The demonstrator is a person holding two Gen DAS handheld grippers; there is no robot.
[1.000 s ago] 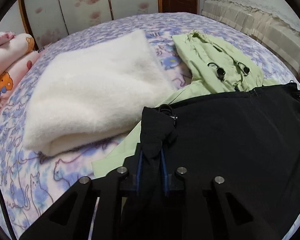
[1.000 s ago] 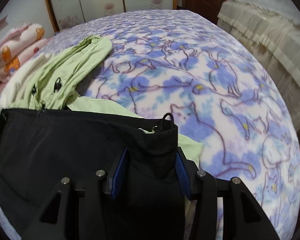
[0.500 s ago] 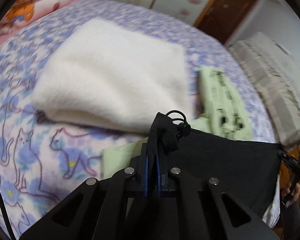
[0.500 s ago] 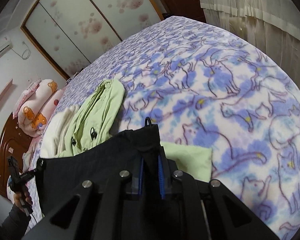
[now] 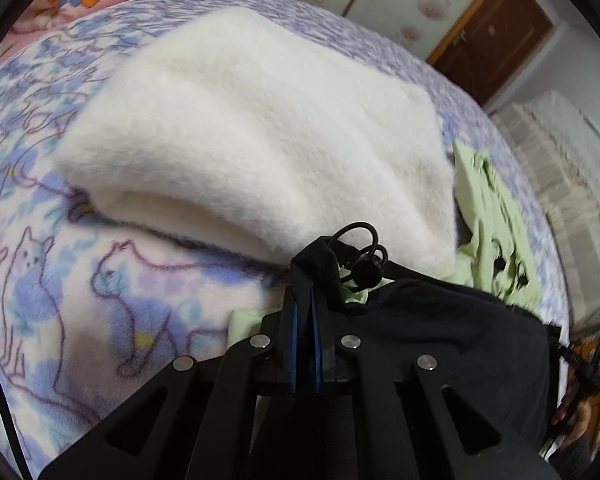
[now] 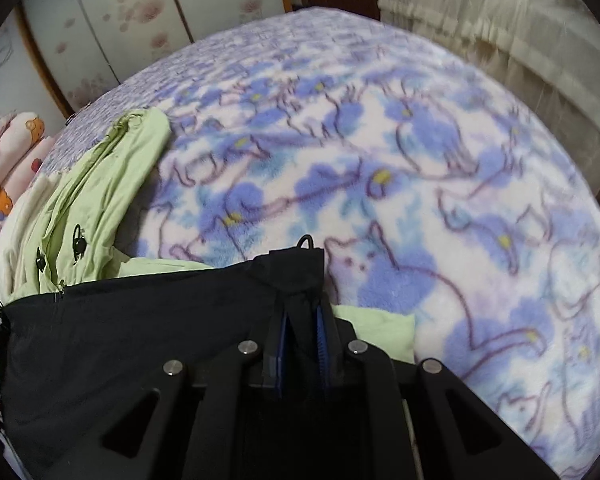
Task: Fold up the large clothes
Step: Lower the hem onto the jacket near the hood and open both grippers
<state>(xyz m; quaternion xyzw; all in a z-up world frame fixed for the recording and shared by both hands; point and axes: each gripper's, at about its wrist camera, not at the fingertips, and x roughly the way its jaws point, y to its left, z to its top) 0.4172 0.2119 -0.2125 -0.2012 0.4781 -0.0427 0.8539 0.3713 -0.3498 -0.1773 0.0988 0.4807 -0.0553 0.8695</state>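
The black garment (image 5: 440,320) hangs stretched between the left gripper (image 5: 304,300) and the right gripper (image 6: 302,304), each with its jaws pinching a corner, low over a light green garment (image 6: 96,200) on the bed; the fold looks only begun, with laying down and smoothing left. A folded white fleece (image 5: 252,136) already rests on the cat-print blanket (image 6: 420,184). Beyond stand floral wardrobe doors (image 6: 112,20) and a brown door (image 5: 496,36).
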